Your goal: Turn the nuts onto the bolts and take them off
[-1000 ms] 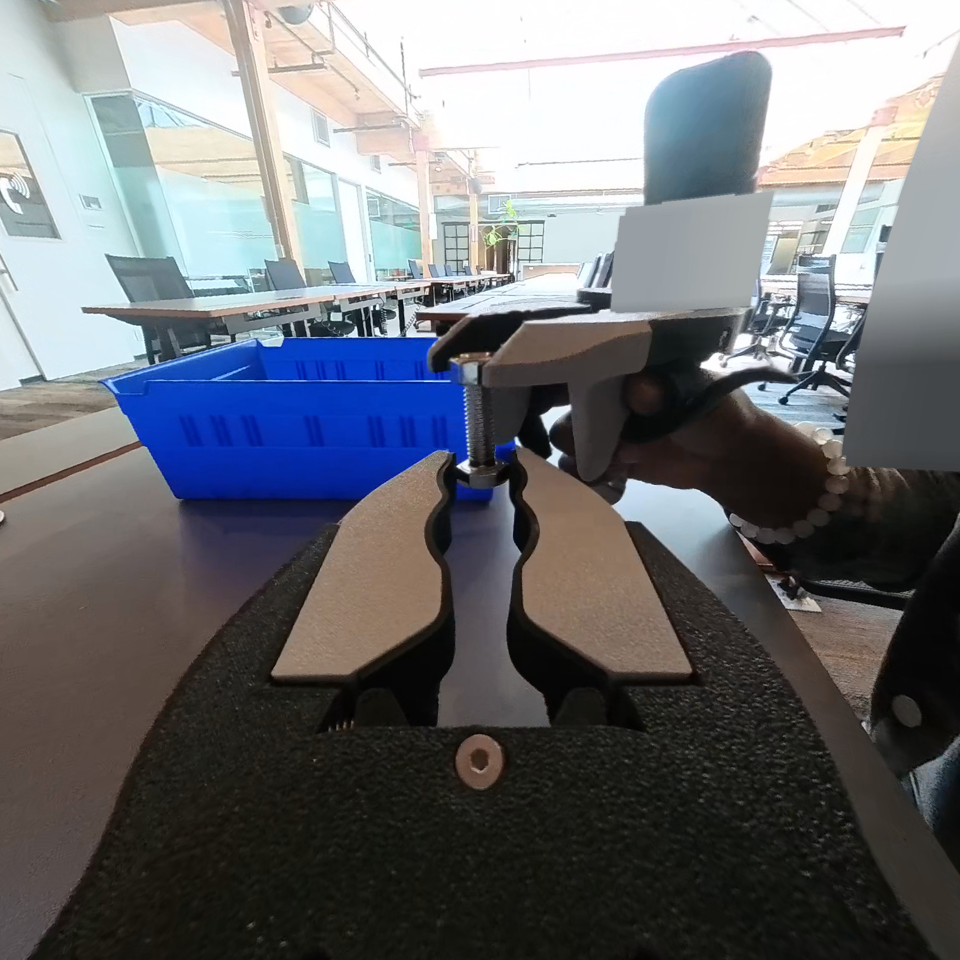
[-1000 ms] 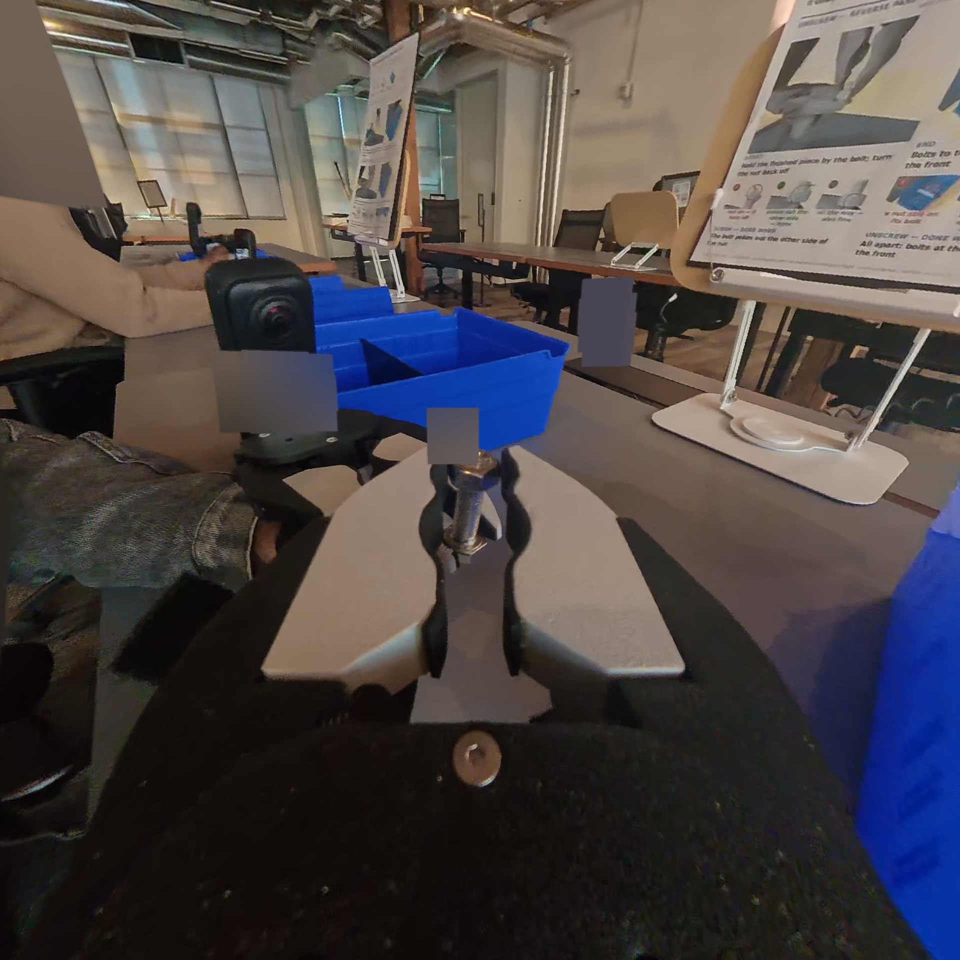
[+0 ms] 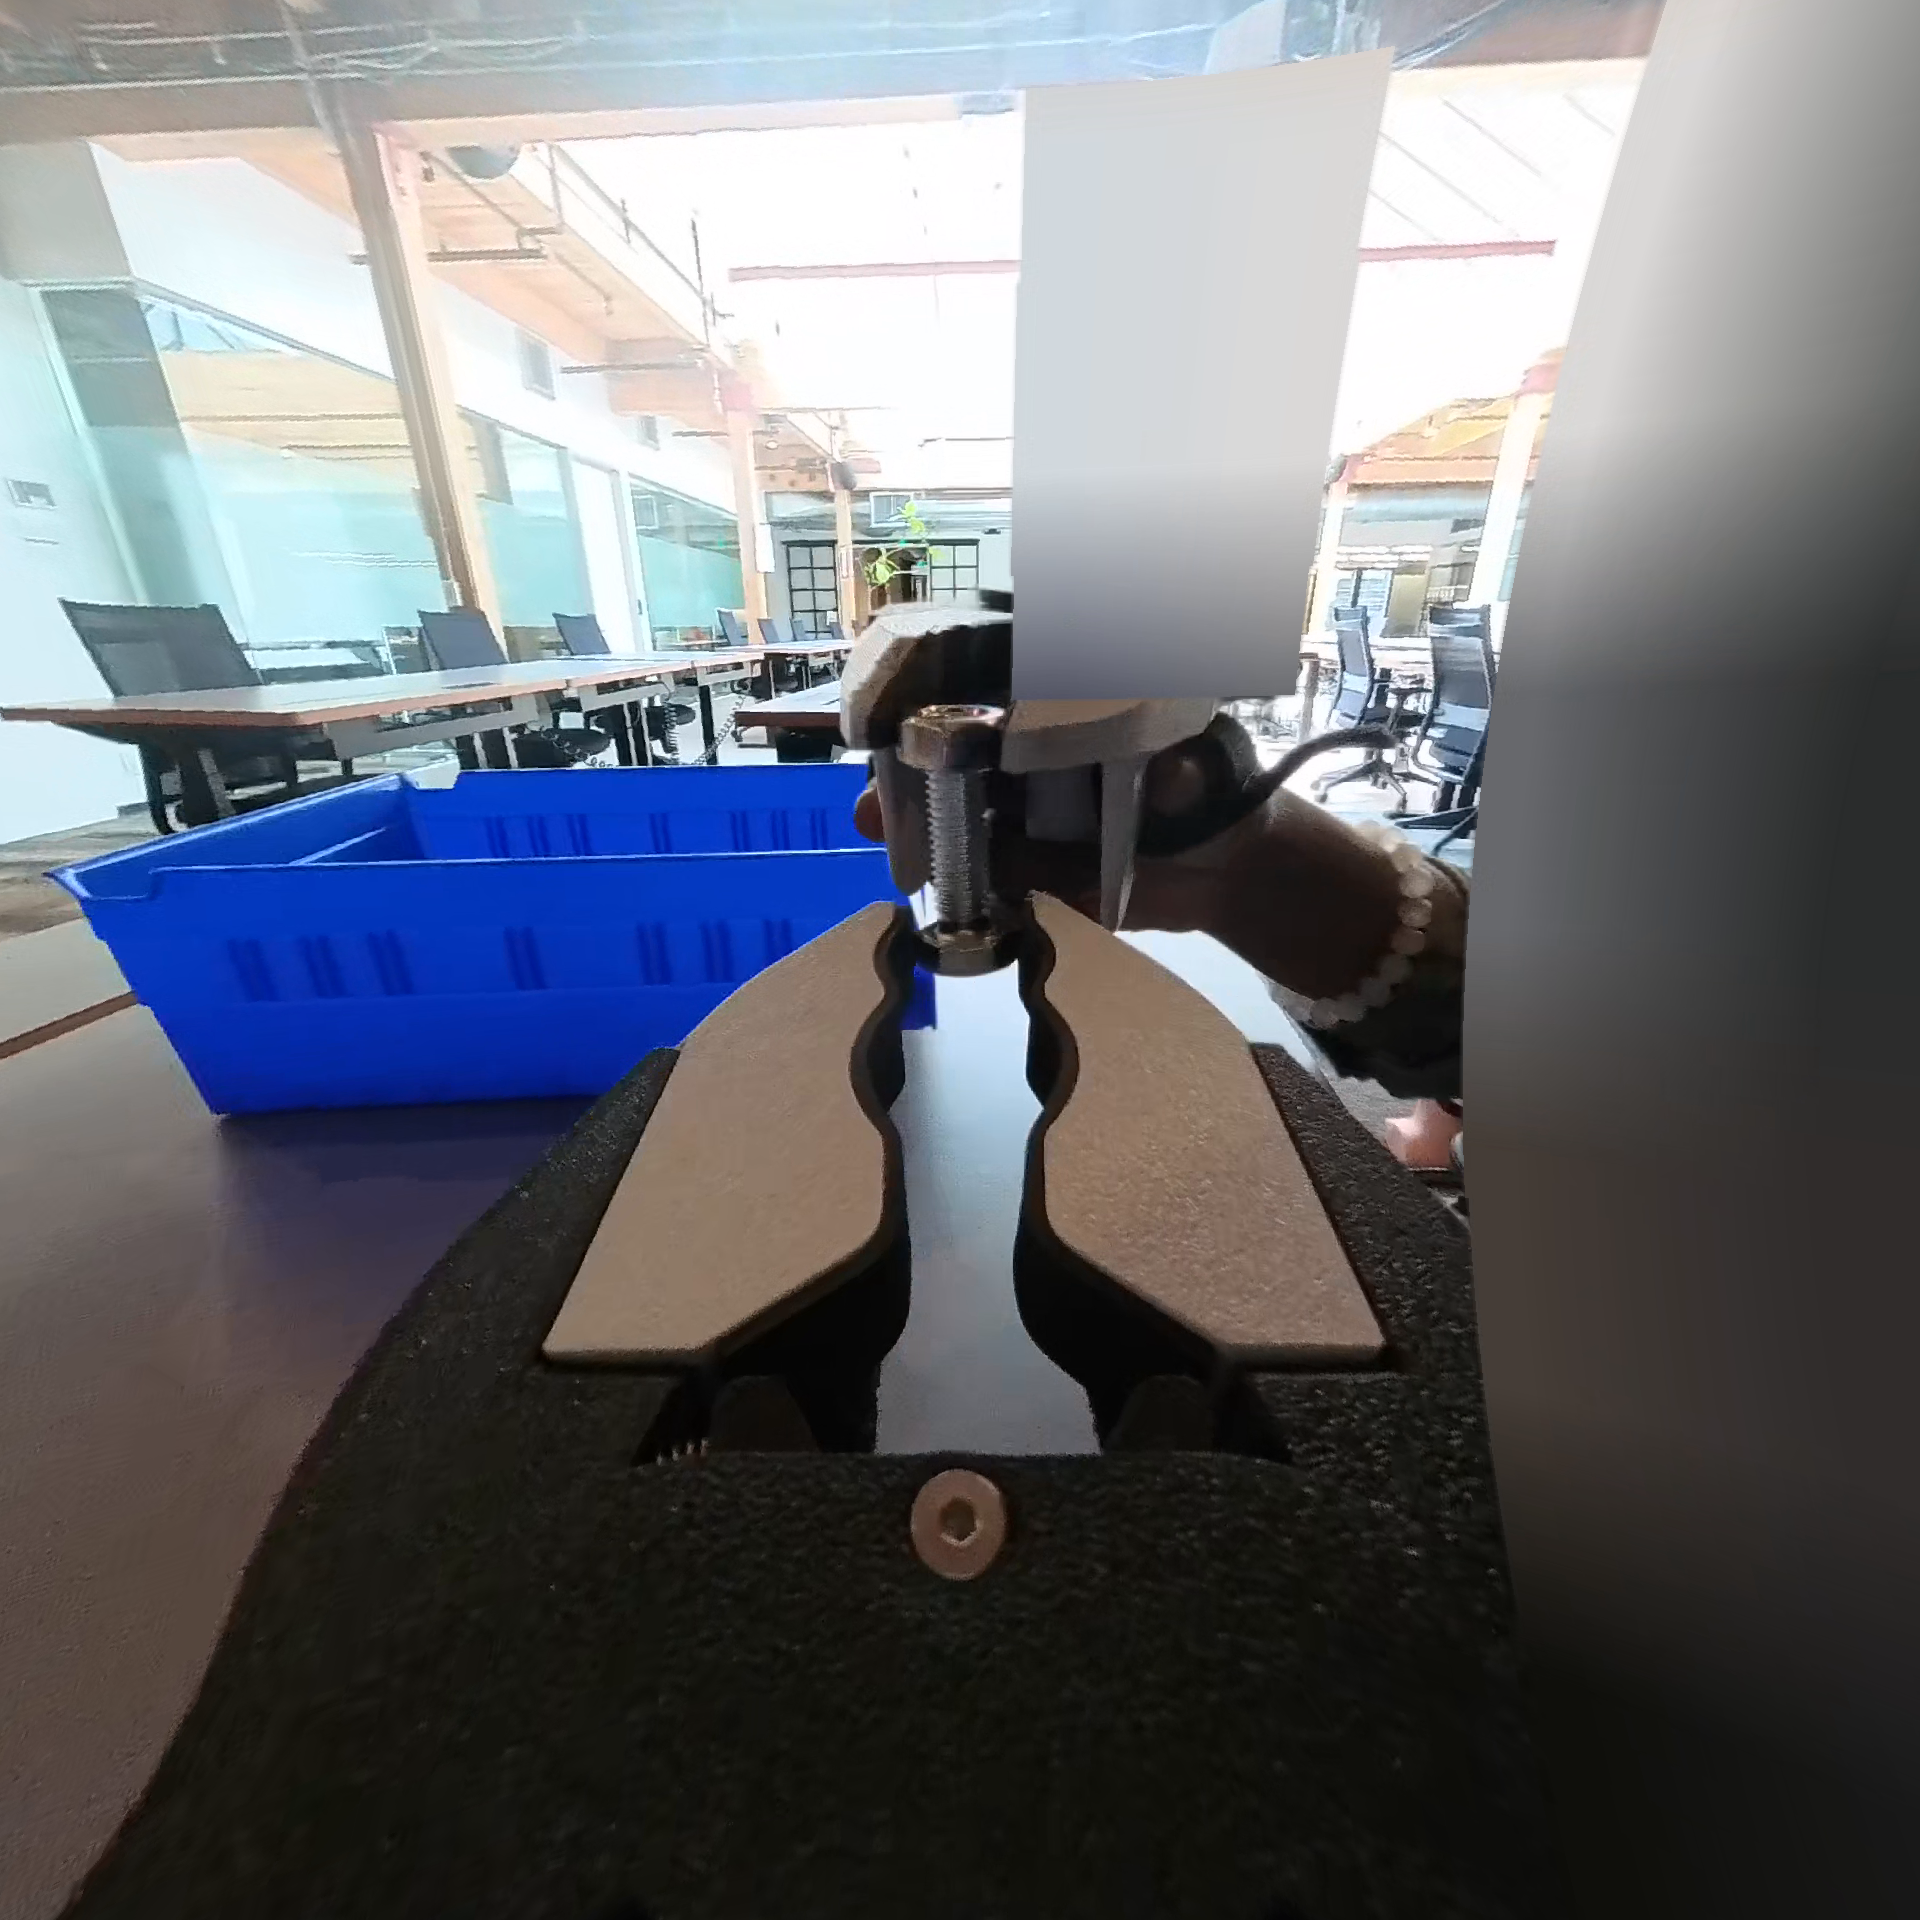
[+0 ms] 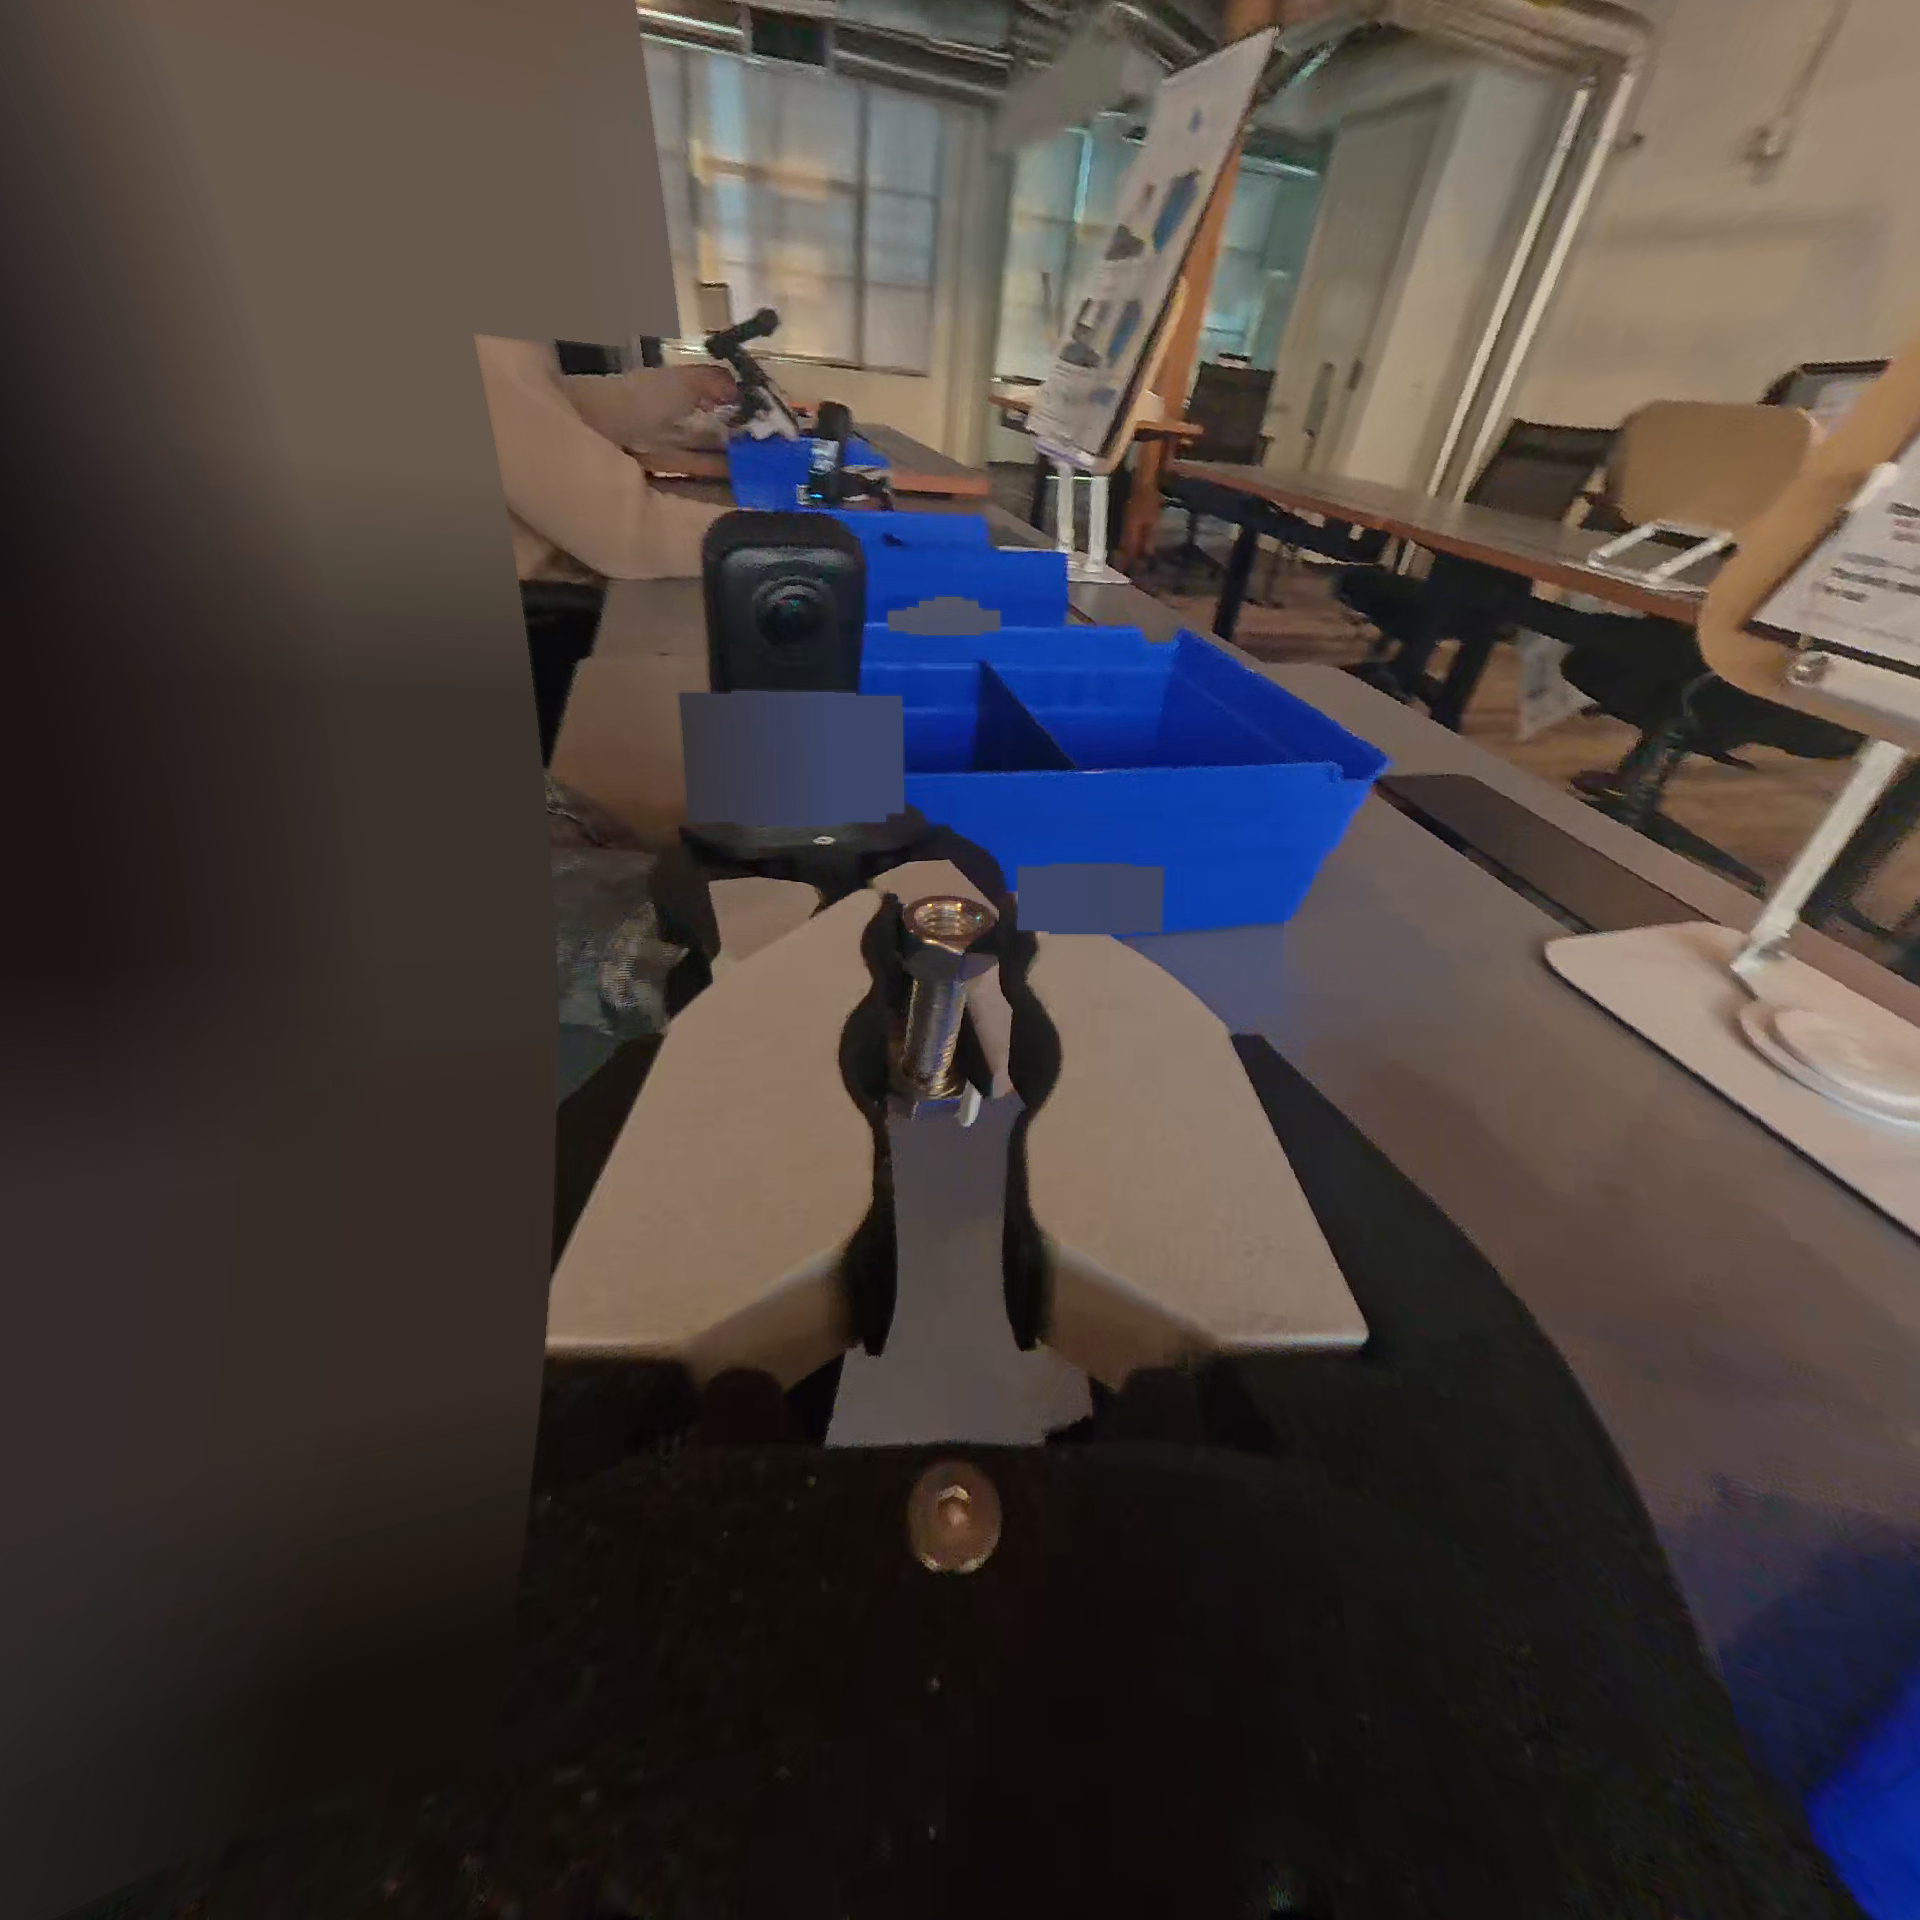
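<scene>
Gripping nut [image 3: 961,951]: left gripper [image 3: 961,940] | right gripper [image 4: 940,935] clamps bolt [image 4: 932,1023] head | thread contact hidden

Printed writing sits on two things, neither transcribed: an instruction sheet [image 4: 1860,577] on a stand at the far right of the blue bin [image 4: 1132,800], and a poster board [image 4: 1138,270] on an easel behind the bin, too blurred to read.

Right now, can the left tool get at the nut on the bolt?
Probably yes. The left tool already has its tips around the nut at the lower end of the bolt, which the right tool holds by the head. Nothing blocks it.
</scene>
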Tool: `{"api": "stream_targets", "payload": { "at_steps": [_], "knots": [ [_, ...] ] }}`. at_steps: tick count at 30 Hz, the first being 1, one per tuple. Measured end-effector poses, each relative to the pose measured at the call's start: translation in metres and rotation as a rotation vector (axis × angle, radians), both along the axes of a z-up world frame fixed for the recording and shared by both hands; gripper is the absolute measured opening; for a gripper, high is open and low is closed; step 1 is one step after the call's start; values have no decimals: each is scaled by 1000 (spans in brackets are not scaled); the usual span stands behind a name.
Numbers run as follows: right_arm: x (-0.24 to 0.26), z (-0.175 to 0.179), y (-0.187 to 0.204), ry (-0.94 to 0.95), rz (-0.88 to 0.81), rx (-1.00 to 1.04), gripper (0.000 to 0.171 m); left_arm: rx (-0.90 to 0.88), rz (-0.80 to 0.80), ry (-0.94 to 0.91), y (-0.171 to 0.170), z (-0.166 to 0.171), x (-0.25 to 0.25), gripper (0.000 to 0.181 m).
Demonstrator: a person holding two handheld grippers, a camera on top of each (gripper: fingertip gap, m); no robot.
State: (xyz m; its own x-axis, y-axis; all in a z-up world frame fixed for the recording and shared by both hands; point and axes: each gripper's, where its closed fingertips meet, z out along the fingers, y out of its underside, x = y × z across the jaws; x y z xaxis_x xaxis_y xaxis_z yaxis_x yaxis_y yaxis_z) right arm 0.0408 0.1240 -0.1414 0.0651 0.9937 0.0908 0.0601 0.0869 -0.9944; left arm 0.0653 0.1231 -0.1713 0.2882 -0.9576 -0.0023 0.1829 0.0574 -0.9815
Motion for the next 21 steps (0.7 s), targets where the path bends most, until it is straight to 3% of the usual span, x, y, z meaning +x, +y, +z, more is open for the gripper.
{"api": "stream_targets", "payload": {
  "at_steps": [9,21],
  "knots": [
    [0,1,8,100,-224,-2,17,-12,22,-7,4,0,-1,18],
    [2,12,-16,192,95,-140,17,-39,-198,-75,-23,10,3,19]
  ]
}}
